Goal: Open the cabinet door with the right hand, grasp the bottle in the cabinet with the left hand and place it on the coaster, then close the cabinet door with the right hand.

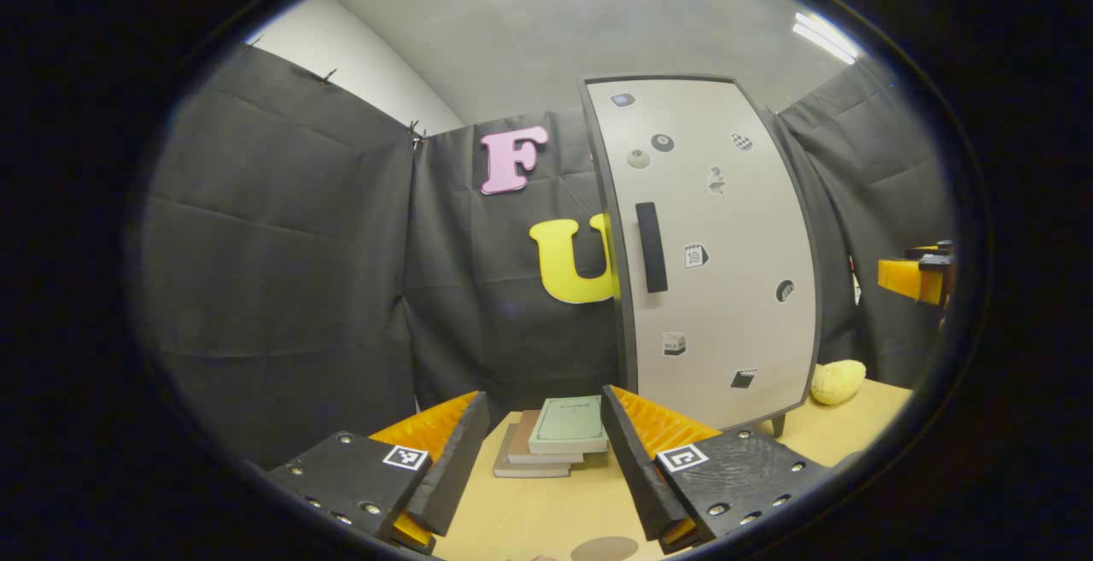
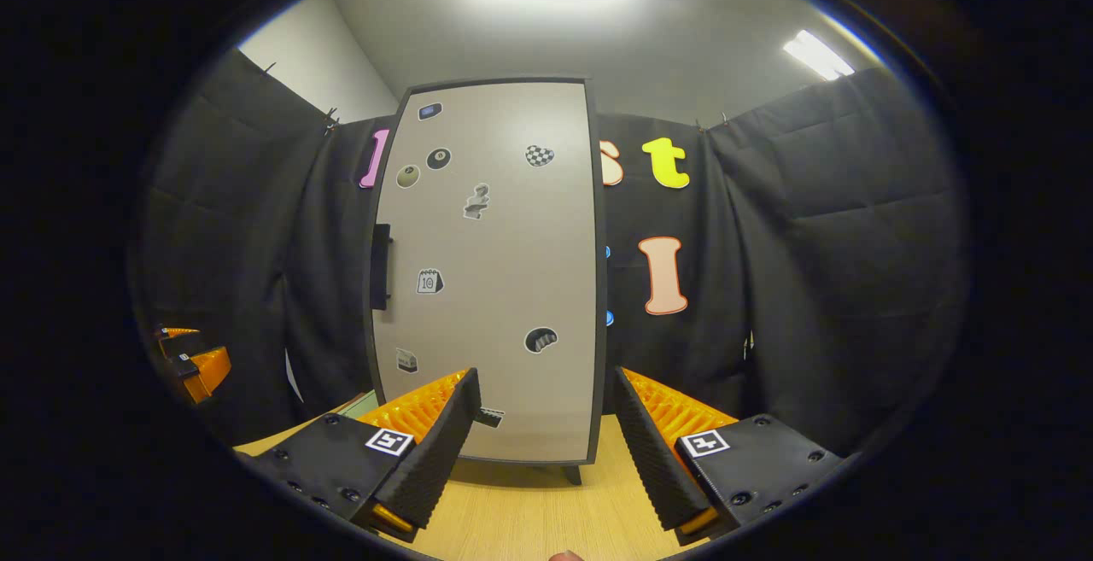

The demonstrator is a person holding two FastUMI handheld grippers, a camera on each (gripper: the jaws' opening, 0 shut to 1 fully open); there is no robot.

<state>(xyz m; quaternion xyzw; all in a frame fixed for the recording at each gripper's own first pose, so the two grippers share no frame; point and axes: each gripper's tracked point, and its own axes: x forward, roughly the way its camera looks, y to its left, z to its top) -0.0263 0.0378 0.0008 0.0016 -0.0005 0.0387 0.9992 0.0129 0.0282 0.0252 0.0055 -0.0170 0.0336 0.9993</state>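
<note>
Left gripper view: your left gripper (image 1: 540, 446) hangs low over the table (image 1: 546, 514), jaws apart and empty, aimed at the books; from there it can go for the bottle once the door swings.
Books: a small stack (image 1: 555, 446) lies near the table's back edge, left of the cabinet; the green cover's print is too small to read.
Coaster: the dark round edge (image 1: 604, 548) at the table's near edge, just ahead of your left fingers, is probably the coaster, kept close for a short carry.
Handle: the dark bar (image 1: 651, 247) stands upright by the door's left edge, so the door should swing from that side.
Cabinet: the door (image 1: 713, 245) is closed and dotted with stickers; one reads "10" on a calendar picture, another shows an 8-ball.
Bottle: hidden, and by the task inside the cabinet.
Yellow lump: a soft thing (image 1: 837, 382) sits on the table right of the cabinet's foot.
Right gripper view: your right gripper (image 2: 546, 437) faces the door squarely, jaws apart, holding nothing, well short of the handle; opening is not yet begun.
</note>
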